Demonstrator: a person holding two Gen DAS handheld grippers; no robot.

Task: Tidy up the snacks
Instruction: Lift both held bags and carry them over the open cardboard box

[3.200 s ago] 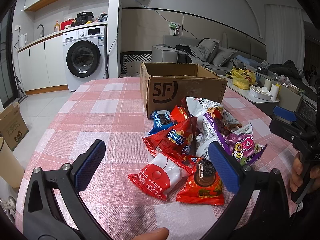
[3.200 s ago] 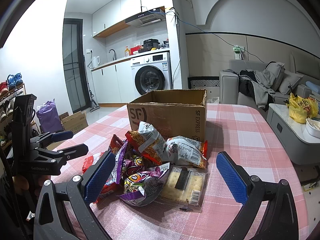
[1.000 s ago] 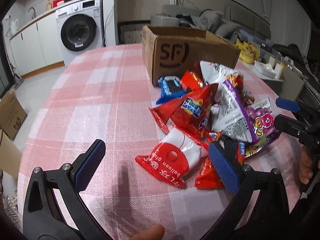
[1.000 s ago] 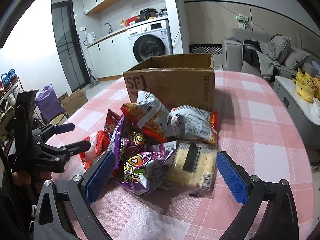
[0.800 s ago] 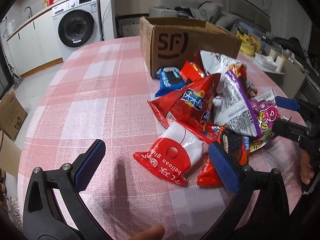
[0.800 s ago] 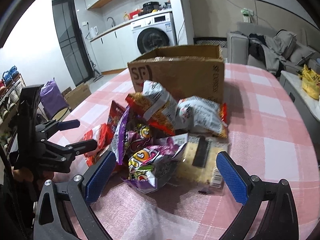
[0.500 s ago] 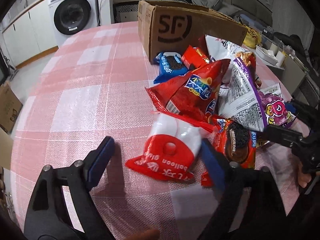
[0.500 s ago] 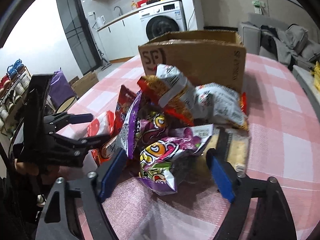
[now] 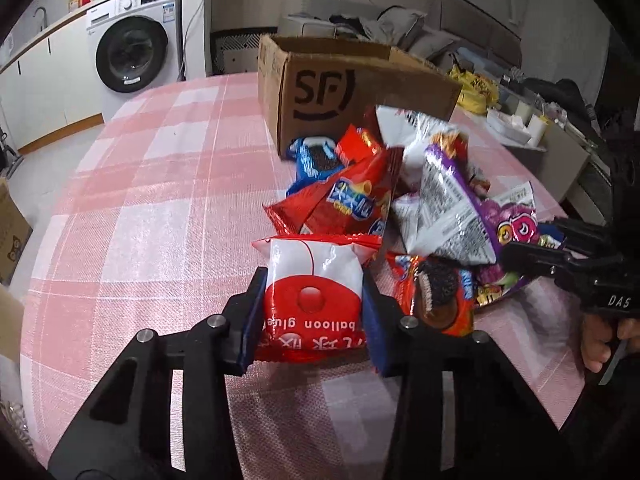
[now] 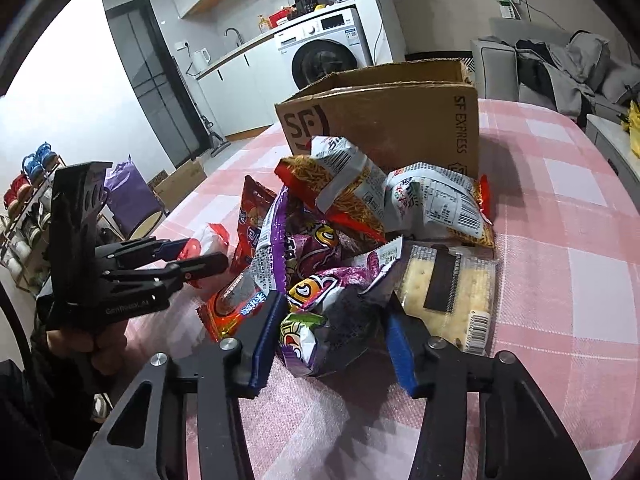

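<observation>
red and white, the balloon glue packet [image 9: 313,298] sits pinched between the blue pads of the left tool [image 9: 312,316], which has closed on its two sides in the left wrist view. the packet lies low on the pink checked table [image 9: 160,216], at the near edge of the snack pile. just behind it a red chip bag [image 9: 348,200] leans up, with a blue cookie pack [image 9: 314,160] beyond that, close to the cardboard box [image 9: 320,92] marked sf. to the right of the gripped packet lies an orange cookie pack [image 9: 436,296], and above it a purple and silver bag [image 9: 448,204] tilts over the heap. at the far right the right tool [image 9: 532,248] reaches in at the pile's edge.

from the right wrist view, the right tool [image 10: 332,336] has its blue pads pressed against both sides of a purple snack bag [image 10: 324,320], gripping it at the front of the pile. a clear cracker pack [image 10: 452,288] lies flat just to the right, touching the bag. behind stand a noodle snack bag [image 10: 340,184] and a white bag with a barcode [image 10: 436,200], both resting near the box's [image 10: 400,120] front wall. on the left the left tool [image 10: 192,258] shows side-on, its tips around the red and white packet [image 10: 208,240]. a washing machine [image 10: 324,52] stands in the background.
</observation>
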